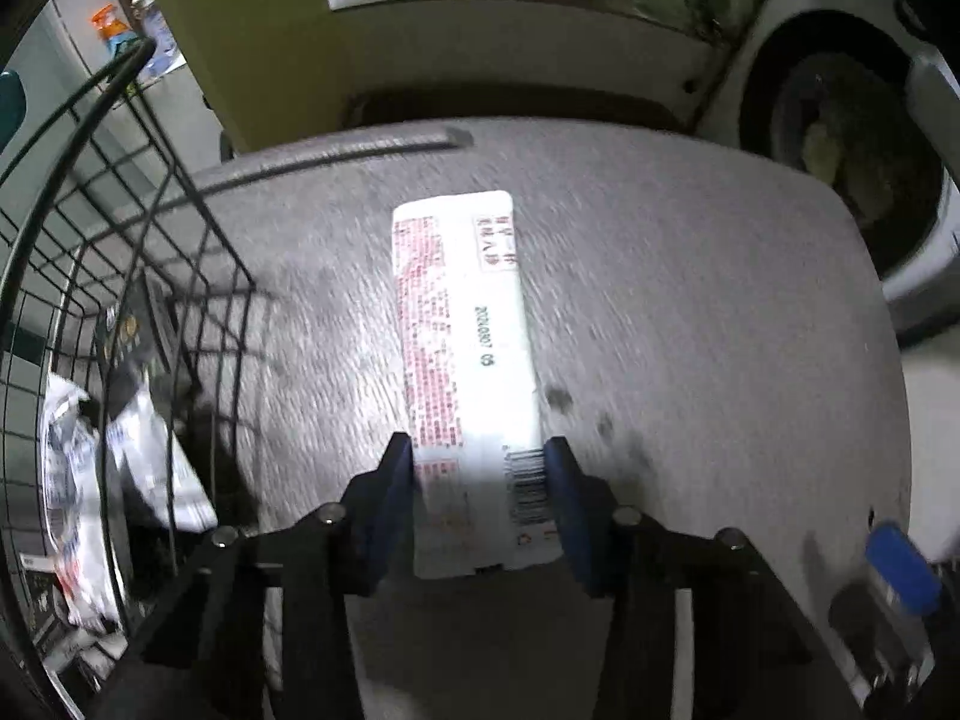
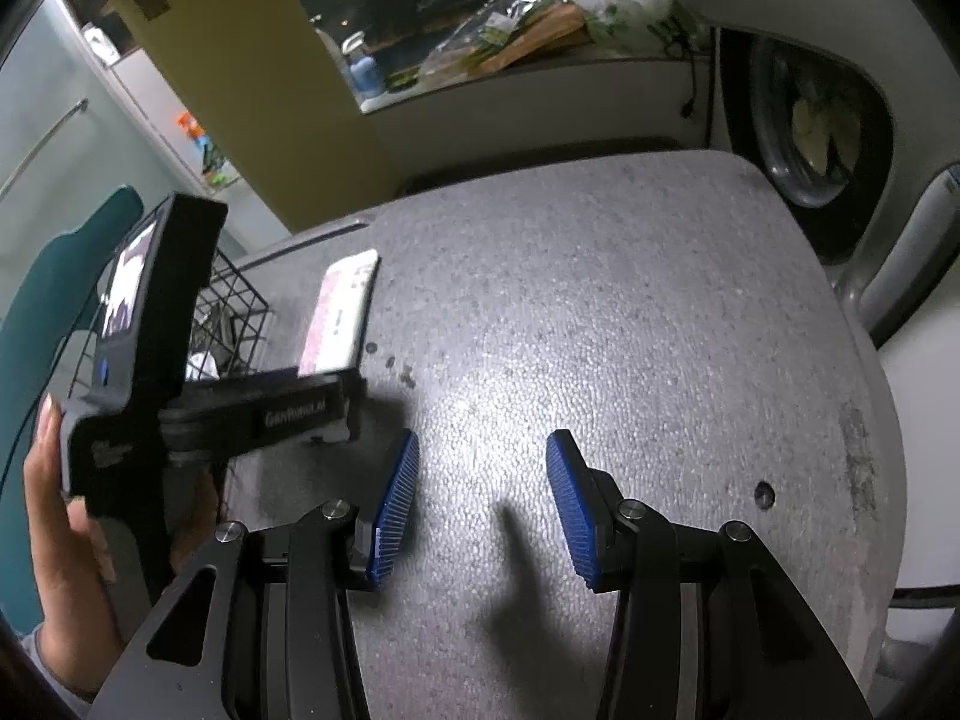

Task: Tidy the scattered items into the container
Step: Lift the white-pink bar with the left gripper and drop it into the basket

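white packet point(image 1: 465, 354) lies lengthwise on our table point(image 1: 690, 330), near end pinched in our left tool point(image 1: 480, 462), wire basket point(image 1: 120, 252) just left.

Long white carton point(image 1: 465, 360) printed in red, with barcode, lying flat on the grey worktop point(image 1: 690, 330); black wire basket point(image 1: 150, 276) just beside it holding white packets point(image 1: 78, 480).

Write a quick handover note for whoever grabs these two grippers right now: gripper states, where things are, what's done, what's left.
Left gripper: pads against both sides of the white box, which lies on the grey table.
Right gripper: open, empty, over bare table.
Wire basket sits left of the box and already holds several packets.
Left to do: lift the box and put it in the basket. No other loose items show on the table.
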The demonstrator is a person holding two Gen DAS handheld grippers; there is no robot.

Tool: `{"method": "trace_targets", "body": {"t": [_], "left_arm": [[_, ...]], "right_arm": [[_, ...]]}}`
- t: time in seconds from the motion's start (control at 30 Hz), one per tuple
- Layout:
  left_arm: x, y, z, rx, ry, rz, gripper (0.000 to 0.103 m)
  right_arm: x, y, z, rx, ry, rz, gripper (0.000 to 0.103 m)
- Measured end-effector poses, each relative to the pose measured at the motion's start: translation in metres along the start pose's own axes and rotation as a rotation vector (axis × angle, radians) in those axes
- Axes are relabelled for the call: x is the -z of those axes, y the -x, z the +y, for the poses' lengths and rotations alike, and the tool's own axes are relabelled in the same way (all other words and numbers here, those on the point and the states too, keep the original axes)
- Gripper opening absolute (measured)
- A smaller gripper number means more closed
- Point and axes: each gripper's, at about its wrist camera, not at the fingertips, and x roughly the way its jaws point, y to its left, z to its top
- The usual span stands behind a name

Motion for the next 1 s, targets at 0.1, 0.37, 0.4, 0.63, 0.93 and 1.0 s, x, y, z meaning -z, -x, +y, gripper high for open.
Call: {"method": "trace_targets", "body": {"t": [0.1,0.37,0.4,0.63,0.93,1.0], "left_arm": [[0.026,0.008,-0.009,0.038,-0.043,0.015,0.045],[0.080,0.024,-0.026,0.068,-0.098,0.039,0.050],[0.081,0.024,-0.027,0.064,-0.103,0.036,0.057],[0.061,0.015,-0.029,0.021,-0.098,0.030,0.064],[0.053,0.017,-0.030,0.011,-0.109,0.044,0.045],[0.054,0.020,-0.030,0.020,-0.109,0.045,0.045]], "right_arm": [[0.011,0.005,-0.004,0.005,-0.008,0.007,0.045],[0.048,-0.001,-0.014,0.020,-0.014,0.065,0.045],[0.050,-0.001,-0.015,0.021,-0.018,0.064,0.045],[0.052,-0.002,-0.016,0.024,-0.024,0.060,0.045],[0.044,0.001,-0.011,0.028,-0.020,0.047,0.045],[0.043,0.004,-0.010,0.028,-0.019,0.041,0.045]]}}
